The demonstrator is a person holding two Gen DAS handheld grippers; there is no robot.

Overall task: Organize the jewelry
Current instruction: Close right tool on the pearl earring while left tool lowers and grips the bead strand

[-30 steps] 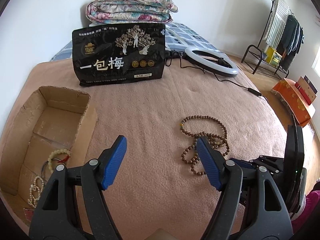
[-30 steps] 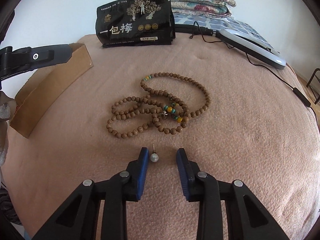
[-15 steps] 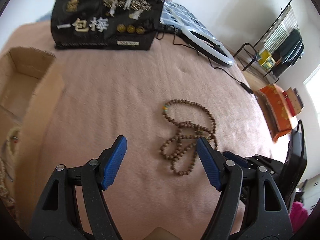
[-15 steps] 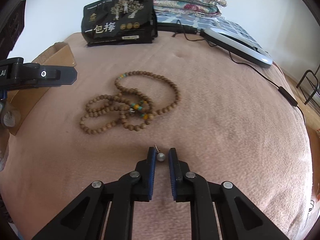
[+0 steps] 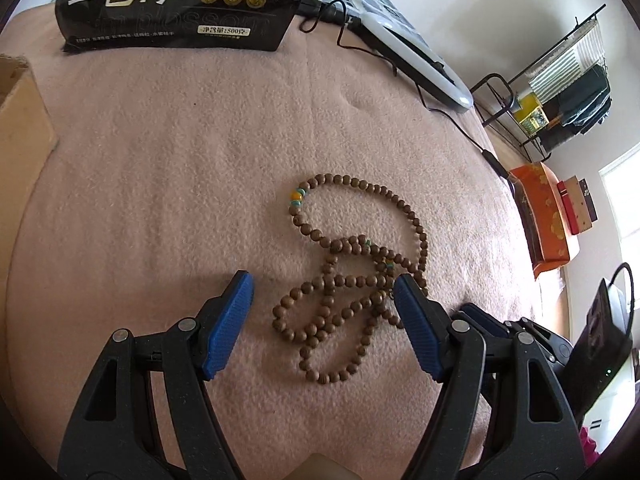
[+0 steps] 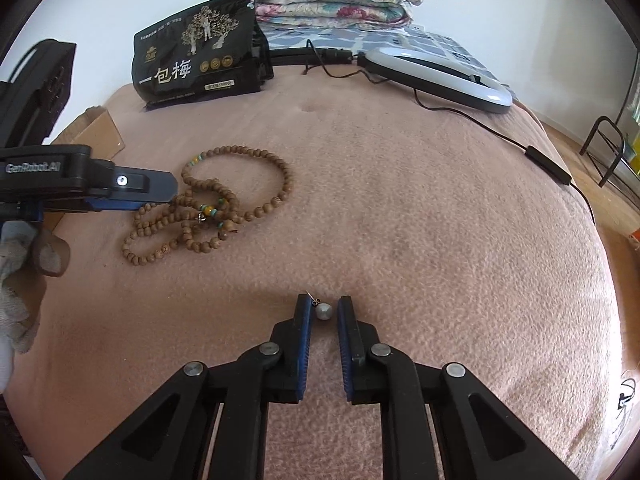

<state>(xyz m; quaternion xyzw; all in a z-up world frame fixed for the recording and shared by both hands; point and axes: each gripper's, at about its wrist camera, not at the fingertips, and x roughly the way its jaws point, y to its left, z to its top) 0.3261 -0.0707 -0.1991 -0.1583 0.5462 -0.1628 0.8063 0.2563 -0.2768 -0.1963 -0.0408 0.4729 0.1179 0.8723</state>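
A long string of brown wooden beads [image 5: 348, 280] lies tangled on the pink blanket; it also shows in the right wrist view [image 6: 208, 208]. My left gripper [image 5: 324, 312] is open, its blue pads on either side of the near loops, low over them. My right gripper [image 6: 324, 312] has its jaws narrowed around a small pearl earring [image 6: 323, 311] on the blanket; small gaps still show beside the pearl. The left gripper's finger [image 6: 120, 188] is seen from the side, over the beads.
A cardboard box [image 5: 20, 116] stands at the left; it also shows in the right wrist view [image 6: 96, 132]. A black snack bag [image 6: 200, 52], a ring light [image 6: 440, 76] with its cable and folded quilts lie at the back. A rack and orange box stand off the bed's right.
My left gripper has moved forward and down from near the box to straddle the wooden beads. My right gripper has closed in around the pearl earring, then slightly widened.
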